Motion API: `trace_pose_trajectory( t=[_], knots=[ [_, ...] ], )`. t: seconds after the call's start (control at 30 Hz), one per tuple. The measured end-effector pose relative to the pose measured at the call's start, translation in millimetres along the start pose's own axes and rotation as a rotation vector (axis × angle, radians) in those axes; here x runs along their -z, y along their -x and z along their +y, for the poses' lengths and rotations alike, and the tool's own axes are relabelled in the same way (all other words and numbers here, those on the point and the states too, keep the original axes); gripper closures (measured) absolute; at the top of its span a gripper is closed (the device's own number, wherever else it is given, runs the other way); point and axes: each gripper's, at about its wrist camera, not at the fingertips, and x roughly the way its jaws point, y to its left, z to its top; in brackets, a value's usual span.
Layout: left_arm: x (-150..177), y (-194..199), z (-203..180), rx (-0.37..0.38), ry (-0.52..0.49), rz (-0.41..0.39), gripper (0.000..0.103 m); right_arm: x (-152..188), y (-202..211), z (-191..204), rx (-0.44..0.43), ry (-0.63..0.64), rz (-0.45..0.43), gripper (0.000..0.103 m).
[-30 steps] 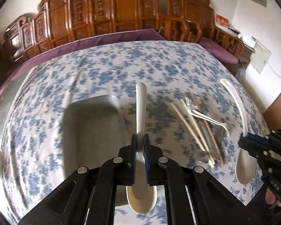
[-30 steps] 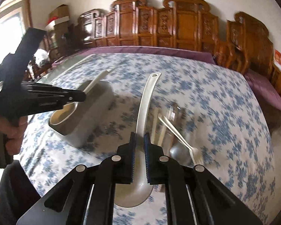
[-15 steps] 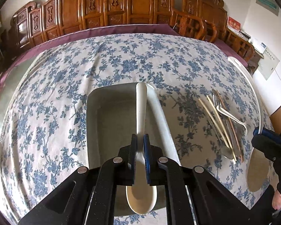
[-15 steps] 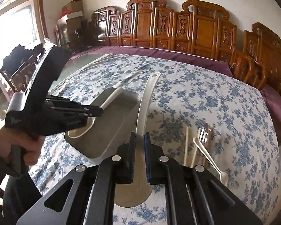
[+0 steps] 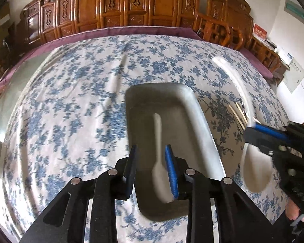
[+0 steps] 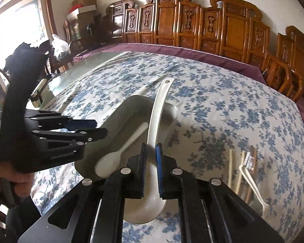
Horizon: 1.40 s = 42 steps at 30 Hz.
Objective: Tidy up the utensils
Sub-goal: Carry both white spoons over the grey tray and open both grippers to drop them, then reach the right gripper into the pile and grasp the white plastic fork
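Note:
A grey rectangular tray [image 5: 194,109] sits on the blue-flowered tablecloth. My left gripper [image 5: 152,168] is open just above the tray's near end. A small white spoon [image 5: 159,160] lies blurred between its fingers, inside the tray; it also shows in the right wrist view [image 6: 121,149]. My right gripper [image 6: 151,162] is shut on the handle of a large white ladle [image 6: 158,109], held over the tray's right edge [image 6: 172,109]. The ladle [image 5: 253,168] and right gripper [image 5: 265,133] show at right in the left wrist view.
Chopsticks [image 6: 231,168], a white fork [image 6: 251,184] and other utensils lie on the cloth right of the tray. Carved wooden chairs [image 5: 131,6] ring the far side of the table. The left gripper [image 6: 56,133] and hand are at left in the right wrist view.
My left gripper has opened and let the small white spoon drop into the tray. My right gripper has carried the ladle leftward over the tray.

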Motion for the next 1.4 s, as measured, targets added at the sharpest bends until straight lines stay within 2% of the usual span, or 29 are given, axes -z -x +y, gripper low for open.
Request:
trace_pose_trajectory(
  t=[0.17, 0.63, 0.77, 0.93, 1.0, 1.17, 1.2, 1.27, 1.4],
  knots=[
    [3.5, 17.2, 15.9, -0.012, 0.01, -0.025, 0.071, -4.9, -25.4, 18.0, -0.002, 0.022, 0.022, 0.092],
    [7.7, 44.3, 41.4, -0.042, 0.022, -0.056, 0.071, -10.6, -65.0, 29.9, -0.003, -0.003, 0.08, 0.091],
    [9.9, 47.4, 38.3, -0.049, 0.016, -0.061, 0.059, -9.0, -67.4, 29.3, -0.018, -0.004, 0.098, 0.091],
    [12.7, 55.8, 26.3, -0.046, 0.004, -0.076, 0.055, -2.0, -41.8, 25.3, -0.033, 0.001, 0.062, 0.091],
    [15.1, 62.1, 17.3, -0.046, -0.008, -0.088, 0.051, 4.4, -25.0, 19.8, -0.03, 0.003, 0.047, 0.091],
    [25.7, 79.7, -1.7, -0.027, -0.008, -0.109, 0.03, 29.1, 22.8, -1.9, 0.001, 0.0, 0.021, 0.09],
    [29.0, 83.1, -7.2, -0.025, -0.015, -0.112, 0.029, 34.1, 31.5, -6.7, 0.007, 0.002, 0.019, 0.088],
    [34.6, 87.8, -15.9, -0.025, -0.027, -0.115, 0.024, 44.9, 47.0, -16.9, 0.03, 0.011, 0.016, 0.079],
    [43.9, 94.4, -34.7, 0.009, -0.034, -0.112, 0.024, 67.6, 77.6, -44.8, 0.073, -0.005, 0.009, 0.074]
  ],
)
